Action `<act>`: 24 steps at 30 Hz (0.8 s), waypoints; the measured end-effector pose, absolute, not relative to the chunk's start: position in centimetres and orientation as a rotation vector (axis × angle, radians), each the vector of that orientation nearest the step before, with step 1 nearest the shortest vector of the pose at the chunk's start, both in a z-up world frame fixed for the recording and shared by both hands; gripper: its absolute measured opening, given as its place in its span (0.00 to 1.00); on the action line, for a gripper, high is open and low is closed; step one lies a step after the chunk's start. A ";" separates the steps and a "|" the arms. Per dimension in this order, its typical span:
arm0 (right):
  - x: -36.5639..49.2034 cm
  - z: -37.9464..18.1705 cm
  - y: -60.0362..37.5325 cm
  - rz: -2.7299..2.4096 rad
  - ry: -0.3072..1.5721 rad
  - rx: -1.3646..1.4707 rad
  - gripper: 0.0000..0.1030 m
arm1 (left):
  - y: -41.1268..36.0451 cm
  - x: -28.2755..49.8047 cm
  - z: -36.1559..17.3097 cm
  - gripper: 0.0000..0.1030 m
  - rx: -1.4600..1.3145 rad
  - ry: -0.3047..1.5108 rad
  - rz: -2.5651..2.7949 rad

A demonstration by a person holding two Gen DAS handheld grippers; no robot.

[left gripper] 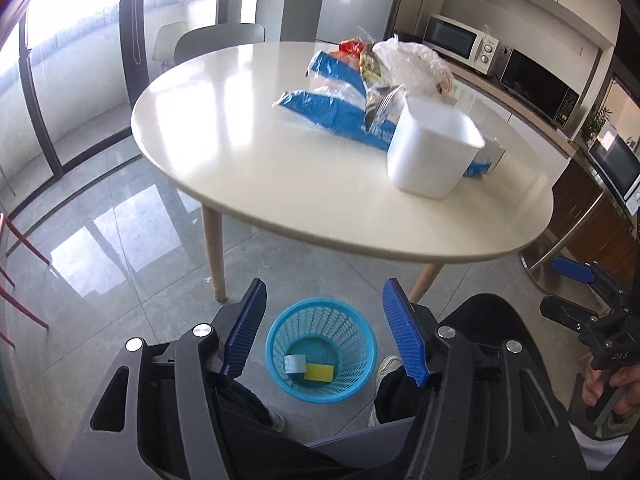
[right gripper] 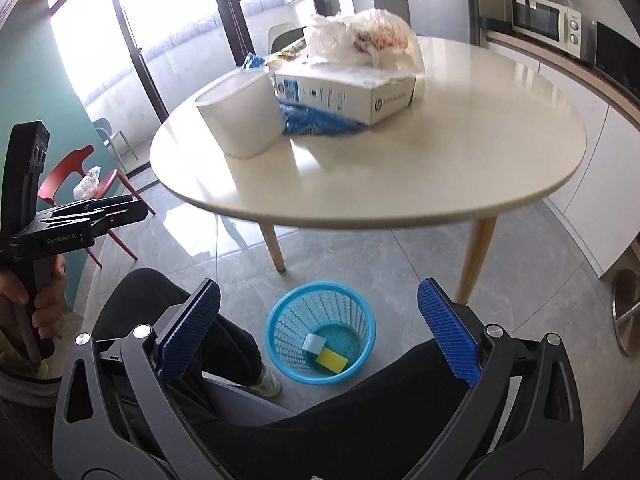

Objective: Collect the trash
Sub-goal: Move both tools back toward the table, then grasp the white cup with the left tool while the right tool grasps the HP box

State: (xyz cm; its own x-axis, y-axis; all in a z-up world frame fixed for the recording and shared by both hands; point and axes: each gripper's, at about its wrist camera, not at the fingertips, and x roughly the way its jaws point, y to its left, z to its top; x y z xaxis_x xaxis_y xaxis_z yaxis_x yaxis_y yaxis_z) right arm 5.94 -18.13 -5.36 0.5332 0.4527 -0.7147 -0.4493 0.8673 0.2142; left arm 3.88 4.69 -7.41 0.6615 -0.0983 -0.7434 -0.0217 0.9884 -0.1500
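Both claws are released and empty — left gripper (left gripper: 324, 330), right gripper (right gripper: 318, 328). Trash lies upper centre on the round cream table (left gripper: 248, 168); the blue mesh plastic basket (left gripper: 322, 354) waits below — reach up, grip one wrapper (left gripper: 320, 106) firmly.

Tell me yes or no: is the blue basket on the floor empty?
No. The blue basket holds a yellow sponge and a small white piece on its bottom.

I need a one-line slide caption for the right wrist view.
Open right tongs above a blue basket holding a yellow sponge; trash remains on the table.
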 end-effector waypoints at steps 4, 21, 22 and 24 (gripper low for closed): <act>7.5 -2.8 -18.7 0.545 0.788 -0.014 0.92 | 4.1 4.7 -4.7 0.64 -0.151 0.789 -0.072; 16.2 0.8 -20.0 0.640 0.718 -0.068 0.92 | 2.4 9.8 -1.8 0.67 -0.139 0.775 -0.077; 16.8 0.8 -19.9 0.653 0.719 -0.074 0.92 | 2.4 10.1 -1.8 0.67 -0.145 0.778 -0.080; 18.0 0.9 -19.6 0.679 0.724 -0.092 0.92 | 2.5 10.6 -1.8 0.67 -0.157 0.784 -0.087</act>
State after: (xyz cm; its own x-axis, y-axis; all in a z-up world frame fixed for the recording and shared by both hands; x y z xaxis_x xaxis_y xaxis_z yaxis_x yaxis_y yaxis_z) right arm 18.00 -19.58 0.91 0.5472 0.5411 -0.6386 -0.6022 0.7844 0.1486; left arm 10.57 2.49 -1.80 0.7054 -0.1364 -0.6955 0.0201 0.9848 -0.1728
